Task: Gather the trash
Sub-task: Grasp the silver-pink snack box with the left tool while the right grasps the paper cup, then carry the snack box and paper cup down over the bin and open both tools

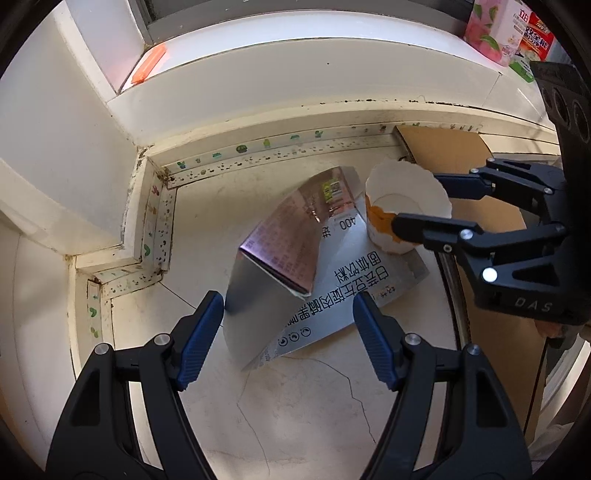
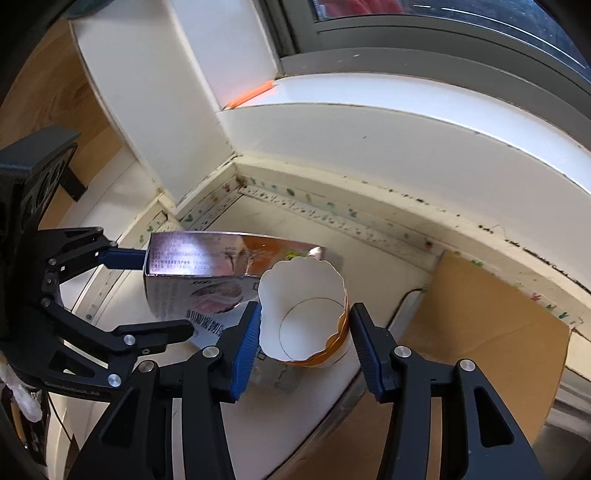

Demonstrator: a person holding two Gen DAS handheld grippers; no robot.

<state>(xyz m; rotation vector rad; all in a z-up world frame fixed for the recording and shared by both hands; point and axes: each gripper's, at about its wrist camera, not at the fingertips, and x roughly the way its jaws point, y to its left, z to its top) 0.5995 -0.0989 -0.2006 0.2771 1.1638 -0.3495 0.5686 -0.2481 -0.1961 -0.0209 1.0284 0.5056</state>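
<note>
Left gripper (image 1: 289, 332): fingers spread wide, blue pads (image 1: 199, 341) on both sides of the near edge of the flattened carton; whether a pad touches it I cannot tell. Nothing is clamped.
Right gripper (image 2: 303, 339): jaws wide, standing around the paper cup. The left pad (image 2: 246, 349) is touching or almost touching the cup wall, the right pad is a little apart from it. The cup is not squeezed.
Paper cup (image 2: 303, 317): white inside, orange outside, with a torn, wavy rim. It lies tilted with the mouth toward the right camera and rests on the far right part of the carton.
Flattened carton (image 1: 295, 254): silver inside surface and purple printed side with Chinese text; one flap is folded up. It lies on the cream floor (image 1: 295, 413), which has thin cracks, near the corner.
Brown cardboard (image 2: 491, 314): flat sheet just to the right of the cup, reaching to the wall.
Baseboard strip (image 1: 258, 147): pale tape with small green plant pictures and dark spots, running along the foot of the white wall.
Orange object (image 1: 147, 62): on the white ledge above the corner, too blurred to name.
Pink carton (image 1: 495, 29): printed box on the ledge at far right, well apart from the trash.
</note>
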